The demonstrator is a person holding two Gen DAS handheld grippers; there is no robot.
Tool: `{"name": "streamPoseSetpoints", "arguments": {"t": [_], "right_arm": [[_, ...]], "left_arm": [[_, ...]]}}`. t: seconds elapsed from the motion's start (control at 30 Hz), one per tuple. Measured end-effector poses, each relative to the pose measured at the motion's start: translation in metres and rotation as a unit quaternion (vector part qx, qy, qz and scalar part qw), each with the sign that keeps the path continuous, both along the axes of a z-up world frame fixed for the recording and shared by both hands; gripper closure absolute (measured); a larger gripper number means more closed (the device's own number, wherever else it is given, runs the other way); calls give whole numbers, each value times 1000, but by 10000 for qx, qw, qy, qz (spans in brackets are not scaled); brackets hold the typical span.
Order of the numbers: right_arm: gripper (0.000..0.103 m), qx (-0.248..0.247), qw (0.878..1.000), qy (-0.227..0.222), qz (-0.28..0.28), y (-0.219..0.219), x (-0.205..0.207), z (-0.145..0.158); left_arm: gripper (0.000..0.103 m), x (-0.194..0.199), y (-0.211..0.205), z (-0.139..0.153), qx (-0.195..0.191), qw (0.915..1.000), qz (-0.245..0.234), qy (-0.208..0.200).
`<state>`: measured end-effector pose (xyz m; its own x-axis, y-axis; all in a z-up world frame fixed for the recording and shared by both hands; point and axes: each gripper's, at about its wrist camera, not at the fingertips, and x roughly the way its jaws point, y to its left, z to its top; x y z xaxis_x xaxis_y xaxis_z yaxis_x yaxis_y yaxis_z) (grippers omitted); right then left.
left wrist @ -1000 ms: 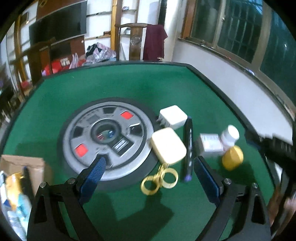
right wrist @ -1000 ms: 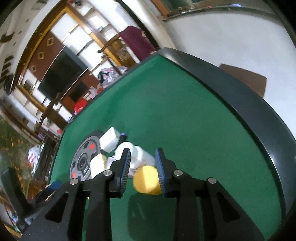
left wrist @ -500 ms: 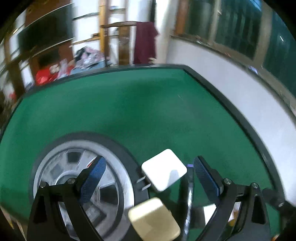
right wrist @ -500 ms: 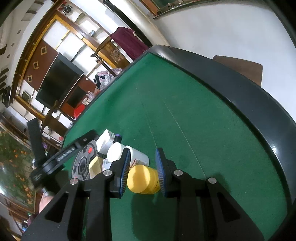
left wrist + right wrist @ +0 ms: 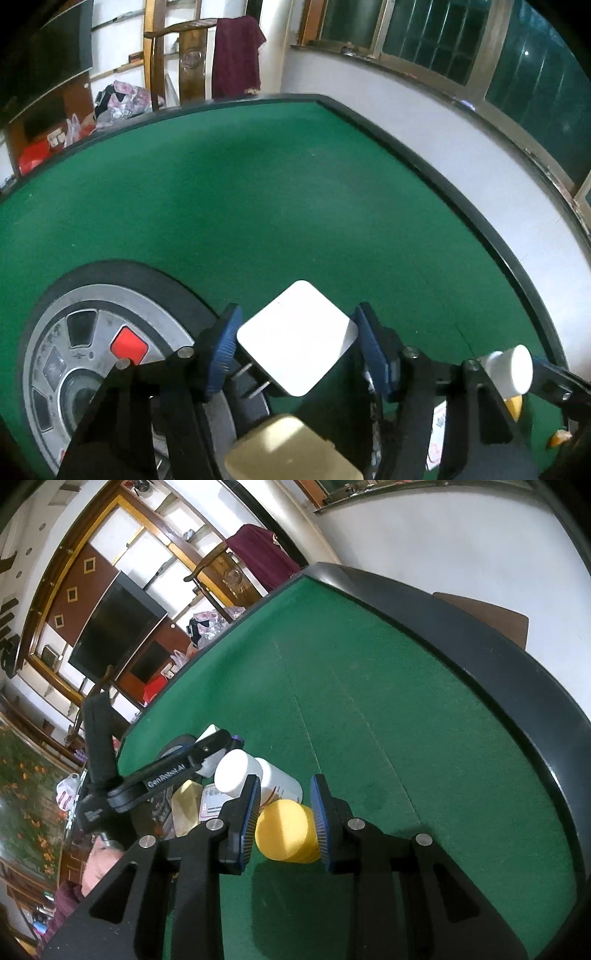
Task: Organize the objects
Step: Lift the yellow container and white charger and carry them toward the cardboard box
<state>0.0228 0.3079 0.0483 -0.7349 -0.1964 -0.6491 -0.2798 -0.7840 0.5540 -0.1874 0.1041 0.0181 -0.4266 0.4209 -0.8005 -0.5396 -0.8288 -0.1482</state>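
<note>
In the left wrist view my left gripper (image 5: 297, 341) is shut on a white plug adapter (image 5: 297, 338), both blue pads touching its corners, above the green felt table (image 5: 258, 192). A cream box (image 5: 291, 448) lies below it. In the right wrist view my right gripper (image 5: 284, 805) is shut on a yellow cylinder (image 5: 286, 829) lying on the felt. A white pill bottle (image 5: 255, 775) lies just beyond the cylinder; it also shows in the left wrist view (image 5: 511, 369).
A grey round panel with red buttons (image 5: 107, 354) sits in the table's middle, left of the adapter. The black raised table rim (image 5: 461, 635) curves along the right. A small labelled box (image 5: 212, 799) lies beside the bottle. The left gripper's arm (image 5: 166, 771) crosses the right wrist view.
My left gripper moved forward over the scissors and cream box and closed on the white adapter. My right gripper stays closed around the yellow cylinder, shifted slightly.
</note>
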Motion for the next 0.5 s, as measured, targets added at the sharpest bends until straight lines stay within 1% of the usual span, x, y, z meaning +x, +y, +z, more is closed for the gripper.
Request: {"name": "streamPoseSetpoints", "arguments": {"t": [0.07,0.17,0.23,0.33,0.5], "right_arm": [[78,-9,10000,-47,0,1,-1,-3],[78,28,10000,-71,-7,1,-3,-4],[78,52,10000,-55,-1,2,-3,-4],[78,79,10000,-10,32,2,-4,-2],[78,139,9997,-75,195,-3,-6,-5]], "left_arm": [[47,5,-2,1,31,10000,-21,-38],[47,16,-1,4,-35,10000,-51,40],[47,24,-6,11,59,10000,-6,62],[47,34,-22,28,297,9995,63,125],[47,69,-50,66,658,9972,80,335]]}}
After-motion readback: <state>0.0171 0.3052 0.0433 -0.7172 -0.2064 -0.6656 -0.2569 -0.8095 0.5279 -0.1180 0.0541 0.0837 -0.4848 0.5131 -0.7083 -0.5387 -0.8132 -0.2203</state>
